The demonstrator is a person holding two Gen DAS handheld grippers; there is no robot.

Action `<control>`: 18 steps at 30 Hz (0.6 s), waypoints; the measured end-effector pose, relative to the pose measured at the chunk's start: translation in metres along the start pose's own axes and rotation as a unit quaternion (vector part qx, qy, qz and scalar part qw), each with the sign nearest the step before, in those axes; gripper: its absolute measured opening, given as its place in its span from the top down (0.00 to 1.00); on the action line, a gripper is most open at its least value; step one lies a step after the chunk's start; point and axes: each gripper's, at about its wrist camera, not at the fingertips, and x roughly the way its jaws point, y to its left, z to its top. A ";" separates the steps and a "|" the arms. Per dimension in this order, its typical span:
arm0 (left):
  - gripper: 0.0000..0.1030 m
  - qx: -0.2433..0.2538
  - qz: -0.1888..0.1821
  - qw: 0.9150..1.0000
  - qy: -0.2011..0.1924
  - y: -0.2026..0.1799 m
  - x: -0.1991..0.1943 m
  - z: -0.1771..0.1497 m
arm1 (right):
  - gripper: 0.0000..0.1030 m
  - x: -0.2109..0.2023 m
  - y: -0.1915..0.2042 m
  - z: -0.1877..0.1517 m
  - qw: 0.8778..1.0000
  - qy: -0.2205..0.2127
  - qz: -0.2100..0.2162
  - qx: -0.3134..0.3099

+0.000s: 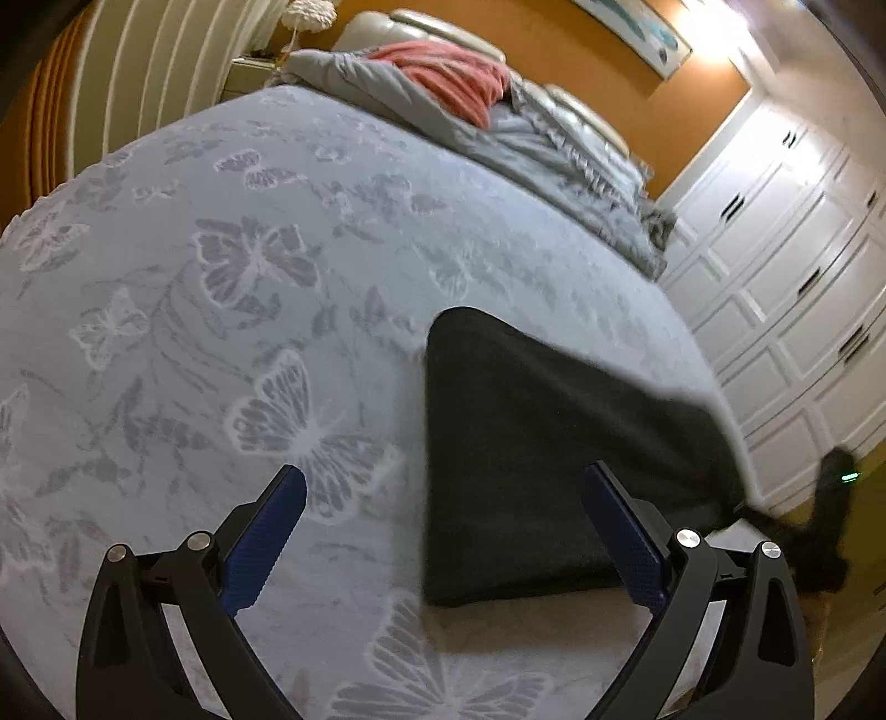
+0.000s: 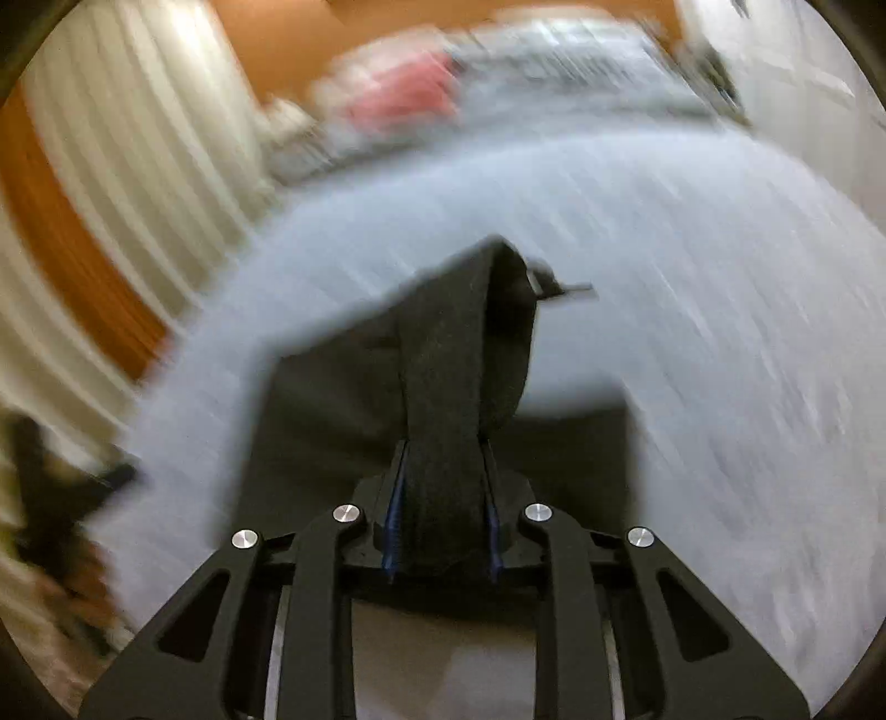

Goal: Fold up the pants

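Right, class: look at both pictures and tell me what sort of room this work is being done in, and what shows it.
Most likely a bedroom in a home. A wide bed with a butterfly-patterned cover fills the view, a padded headboard and rumpled grey bedding sit at its far end, and white panelled wardrobe doors line one wall.

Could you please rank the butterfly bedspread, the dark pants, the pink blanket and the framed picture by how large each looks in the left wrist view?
1. Butterfly bedspread
2. Dark pants
3. Pink blanket
4. Framed picture, cropped by the frame edge

The pants lie much nearer the camera than the blanket, so their true sizes may differ less than this suggests.
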 end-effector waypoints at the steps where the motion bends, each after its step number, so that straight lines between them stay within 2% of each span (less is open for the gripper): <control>1: 0.05 0.002 0.003 1.000 0.010 -0.002 0.007 -0.002 | 0.78 0.017 -0.009 -0.006 0.999 0.035 -0.014 -0.003; 3: 0.05 0.001 0.004 1.000 0.029 -0.004 0.020 -0.007 | 0.74 0.014 -0.016 -0.010 1.000 0.026 0.006 -0.004; 4: 0.05 -0.003 0.002 0.999 0.038 -0.005 0.028 -0.009 | 0.73 0.006 -0.015 -0.010 1.000 0.014 0.003 -0.007; 5: 0.05 -0.007 0.000 0.999 0.046 -0.005 0.034 -0.011 | 0.67 -0.009 -0.015 -0.011 1.000 -0.013 -0.002 -0.015; 7: 0.05 -0.025 -0.010 0.997 0.067 -0.005 0.050 -0.015 | 0.53 -0.024 -0.016 -0.013 0.999 -0.040 -0.005 -0.022; 9: 0.05 -0.049 -0.024 0.995 0.087 -0.003 0.063 -0.018 | 0.51 -0.027 -0.023 -0.009 0.999 -0.040 -0.017 -0.018; 11: 0.05 -0.085 -0.047 0.988 0.121 0.003 0.081 -0.024 | 0.50 -0.019 -0.035 -0.003 0.999 -0.029 -0.026 0.008; 12: 0.06 -0.104 -0.055 0.984 0.134 0.006 0.089 -0.028 | 0.46 -0.014 -0.044 -0.002 0.999 -0.018 -0.020 0.025; 14: 0.10 -0.114 -0.056 0.985 0.114 0.007 0.091 -0.030 | 0.30 -0.004 -0.053 -0.001 0.999 -0.006 -0.010 0.042; 15: 0.23 -0.098 -0.062 0.987 0.108 0.003 0.091 -0.029 | 0.26 0.003 -0.056 0.000 0.999 0.000 -0.009 0.046; 16: 0.70 -0.085 -0.068 0.987 0.118 0.000 0.095 -0.028 | 0.24 0.007 -0.058 0.000 0.999 0.004 -0.005 0.048; 17: 0.87 -0.077 -0.071 0.985 0.138 -0.001 0.101 -0.029 | 0.24 0.016 -0.060 0.002 0.998 0.013 0.011 0.053; 18: 0.90 -0.082 -0.074 0.985 0.135 0.002 0.102 -0.029 | 0.25 0.022 -0.063 0.002 0.997 0.021 0.029 0.061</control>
